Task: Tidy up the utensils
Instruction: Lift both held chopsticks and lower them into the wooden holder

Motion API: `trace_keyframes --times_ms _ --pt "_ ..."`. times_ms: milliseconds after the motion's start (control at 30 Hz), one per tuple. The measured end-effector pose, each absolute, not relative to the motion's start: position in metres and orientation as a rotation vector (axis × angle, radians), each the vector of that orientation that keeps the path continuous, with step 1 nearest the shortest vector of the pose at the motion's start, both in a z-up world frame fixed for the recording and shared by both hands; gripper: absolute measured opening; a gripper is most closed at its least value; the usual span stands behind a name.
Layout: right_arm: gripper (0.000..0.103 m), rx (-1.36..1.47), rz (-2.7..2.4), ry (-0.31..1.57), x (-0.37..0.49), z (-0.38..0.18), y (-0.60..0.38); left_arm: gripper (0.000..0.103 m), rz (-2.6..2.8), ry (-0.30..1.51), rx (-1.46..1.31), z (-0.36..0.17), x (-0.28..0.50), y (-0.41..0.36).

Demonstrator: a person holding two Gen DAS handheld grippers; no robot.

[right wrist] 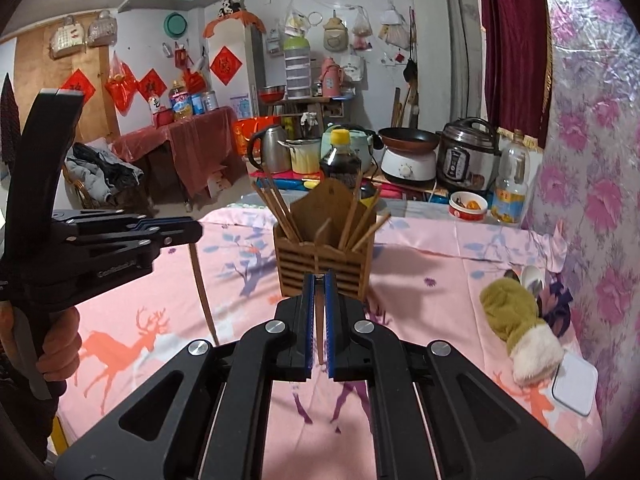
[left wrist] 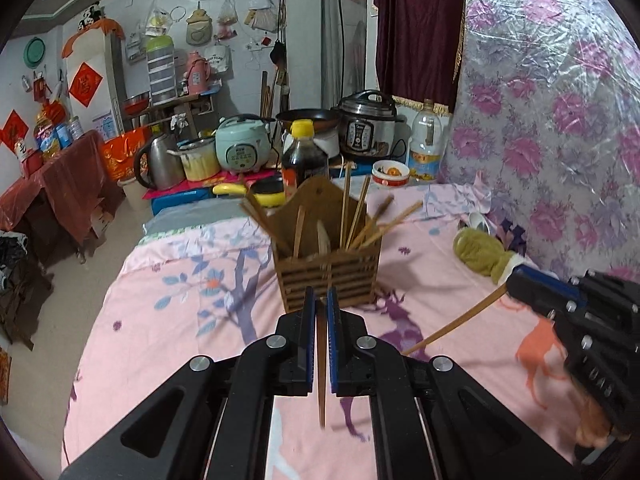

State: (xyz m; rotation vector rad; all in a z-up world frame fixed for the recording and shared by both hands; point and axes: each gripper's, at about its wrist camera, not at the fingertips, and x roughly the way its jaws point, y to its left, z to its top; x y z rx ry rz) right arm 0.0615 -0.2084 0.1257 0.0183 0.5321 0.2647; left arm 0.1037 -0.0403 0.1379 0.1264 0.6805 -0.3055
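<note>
Left wrist view: the left gripper is closed on a brown wooden chopstick, which runs down between its blue pads and hangs free below them, just short of the slatted wooden utensil holder standing on the pink deer-print bedsheet. The holder already carries several chopsticks leaning outward in both compartments. At the right edge the right gripper clamps a second, paler chopstick by its upper end, slanting down to the left. Right wrist view: the right gripper is closed on that chopstick, directly before the holder; the left gripper at left holds its stick hanging nearly vertical. Judgement: these sticks are light, stiff and smooth, so liable to pivot in the pads; a grip near the thick end, as now, suits tip-first entry. A green mitten lies well apart
</note>
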Motion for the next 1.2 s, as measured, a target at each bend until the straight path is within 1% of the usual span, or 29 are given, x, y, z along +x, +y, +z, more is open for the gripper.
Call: trace_keyframes --times_ms 300,500,633,900,1200 --pt "0.006 0.081 0.271 0.481 0.098 0.157 -0.211 0.006 -0.312 0.599 0.104 0.185 0.142 -0.061" --pt "0.006 0.130 0.269 0.396 0.120 0.181 -0.210 0.006 -0.316 0.533 0.031 0.208 0.163 -0.059" --pt "0.006 0.150 0.229 0.341 0.129 0.187 -0.210 0.006 -0.297 0.512 -0.012 0.207 0.173 -0.052" --pt "0.006 0.207 0.195 0.304 0.145 0.181 -0.218 0.006 -0.256 0.476 -0.074 0.200 0.187 -0.040" --pt "0.006 0.186 0.175 0.336 0.166 0.166 -0.216 0.006 -0.204 0.393 -0.055 0.197 0.199 -0.056"
